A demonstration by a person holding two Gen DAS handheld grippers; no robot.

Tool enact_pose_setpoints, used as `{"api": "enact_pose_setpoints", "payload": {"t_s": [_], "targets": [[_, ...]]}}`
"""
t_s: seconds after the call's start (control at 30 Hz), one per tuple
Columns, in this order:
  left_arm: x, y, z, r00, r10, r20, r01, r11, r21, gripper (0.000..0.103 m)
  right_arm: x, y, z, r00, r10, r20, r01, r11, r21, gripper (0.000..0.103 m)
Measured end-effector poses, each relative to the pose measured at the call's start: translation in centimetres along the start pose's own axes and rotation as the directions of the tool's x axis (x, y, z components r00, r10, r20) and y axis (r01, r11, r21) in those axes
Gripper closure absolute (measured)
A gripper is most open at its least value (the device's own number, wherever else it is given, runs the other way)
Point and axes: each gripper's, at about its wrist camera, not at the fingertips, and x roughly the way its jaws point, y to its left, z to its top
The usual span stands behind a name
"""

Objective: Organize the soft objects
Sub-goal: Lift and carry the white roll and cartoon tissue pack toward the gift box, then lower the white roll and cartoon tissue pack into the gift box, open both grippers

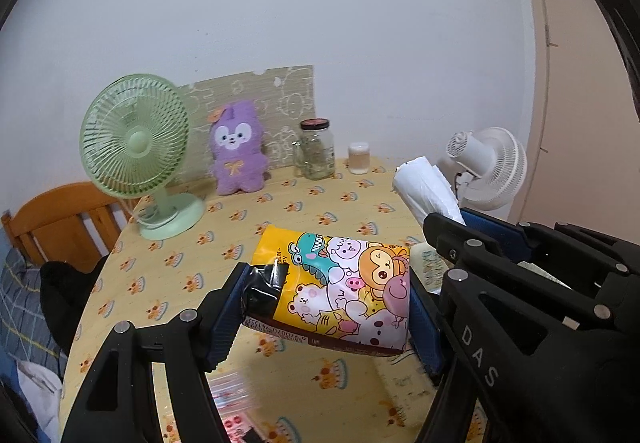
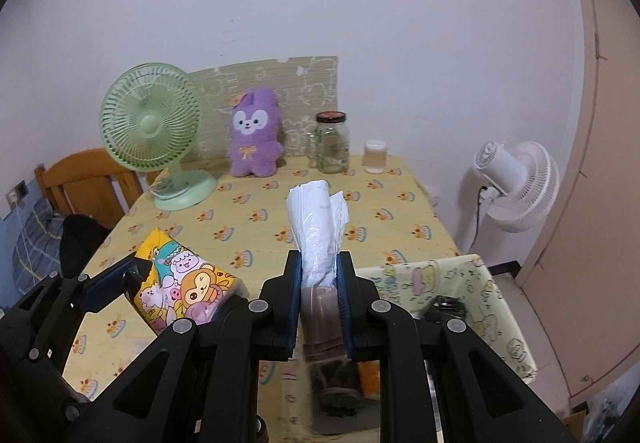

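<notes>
My left gripper is shut on a yellow cartoon-print tissue pack, held across its width above the table; the same tissue pack shows at the lower left of the right wrist view. My right gripper is shut on a roll of clear plastic bags that sticks up past the fingertips; that roll appears right of the left gripper. A purple plush toy sits upright at the table's far edge.
On the yellow-clothed table stand a green fan, a glass jar and a small cup. A yellow-green fabric bin sits at the near right. A white fan stands beyond the table; a wooden chair is left.
</notes>
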Motion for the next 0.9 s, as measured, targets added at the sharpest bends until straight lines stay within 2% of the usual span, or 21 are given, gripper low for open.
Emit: {"api": "enact_pose_setpoints", "payload": {"t_s": [0.53, 0.9], "targets": [[2.1, -5.1, 0.1, 0.994, -0.098, -0.037, 0.101, 0.992, 0.074, 0.029, 0.3, -5.5, -1.3, 0.996, -0.086, -0.027, 0.087, 0.995, 0.055, 0.084], [4.1, -7.9, -0.3, 0.981, -0.170, -0.098, 0.181, 0.977, 0.116, 0.028, 1.4, -8.5, -2.5, 0.989, -0.133, -0.072, 0.139, 0.986, 0.087, 0.084]]}}
